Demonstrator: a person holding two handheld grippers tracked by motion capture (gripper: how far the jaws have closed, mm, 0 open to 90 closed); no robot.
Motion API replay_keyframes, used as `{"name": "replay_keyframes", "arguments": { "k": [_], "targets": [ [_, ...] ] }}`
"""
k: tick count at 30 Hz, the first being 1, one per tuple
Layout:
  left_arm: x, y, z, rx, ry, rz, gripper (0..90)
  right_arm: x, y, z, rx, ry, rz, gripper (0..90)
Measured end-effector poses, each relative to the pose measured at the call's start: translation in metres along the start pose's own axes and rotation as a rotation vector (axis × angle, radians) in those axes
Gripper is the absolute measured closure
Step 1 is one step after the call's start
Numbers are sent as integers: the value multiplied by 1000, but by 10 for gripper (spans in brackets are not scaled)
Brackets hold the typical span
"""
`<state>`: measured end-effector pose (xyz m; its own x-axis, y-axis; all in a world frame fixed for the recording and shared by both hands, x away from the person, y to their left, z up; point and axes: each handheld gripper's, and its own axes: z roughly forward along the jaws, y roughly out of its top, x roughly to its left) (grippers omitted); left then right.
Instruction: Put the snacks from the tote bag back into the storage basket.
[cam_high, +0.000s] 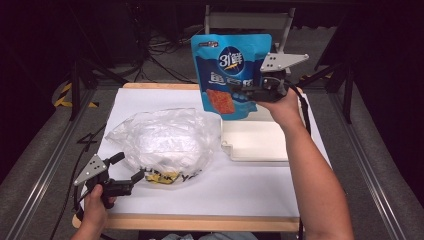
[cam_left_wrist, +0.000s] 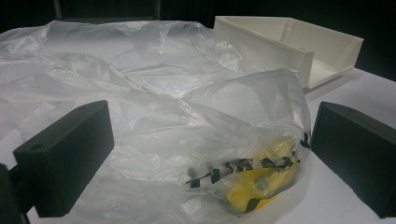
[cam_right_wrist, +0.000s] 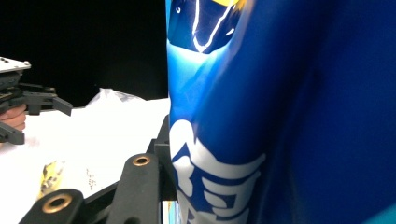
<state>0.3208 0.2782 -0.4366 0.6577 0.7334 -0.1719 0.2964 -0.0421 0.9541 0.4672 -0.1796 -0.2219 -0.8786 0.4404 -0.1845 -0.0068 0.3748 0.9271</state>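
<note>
In the high view, the right gripper is raised above the far right of the tabletop, its jaws pinching the right edge of a blue pouch that hangs upright in the air over the far edge of a white tray. The pouch has white characters on its front and a reddish square lower down. The tray lies flat on the right half of the tabletop. To its left, just beside it, a crumpled clear bag spreads over the middle, with yellow and black print at its near edge. The left gripper sits low at the near left corner, jaws spread, one tip touching the bag's near edge. In the left gripper view, the two black jaws stand wide apart on either side of the bag, whose yellow patch and black lettering lie between them; the tray shows open-sided behind the bag at the upper right. In the right gripper view, the pouch is very close, blurred, with a jaw linkage pressed against its left edge; far off at the left the left gripper rests by the bag.
</note>
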Motion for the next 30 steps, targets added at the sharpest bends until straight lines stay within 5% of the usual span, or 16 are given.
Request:
{"name": "replay_keyframes", "arguments": {
  "k": [17,30],
  "targets": [
    [1,-1,1,8,4,-4,3,-31,-21,-42,24,-88,4,601],
    [0,0,0,5,7,18,3,-44,-61,-36,83,-108,52,602]
  ]
}}
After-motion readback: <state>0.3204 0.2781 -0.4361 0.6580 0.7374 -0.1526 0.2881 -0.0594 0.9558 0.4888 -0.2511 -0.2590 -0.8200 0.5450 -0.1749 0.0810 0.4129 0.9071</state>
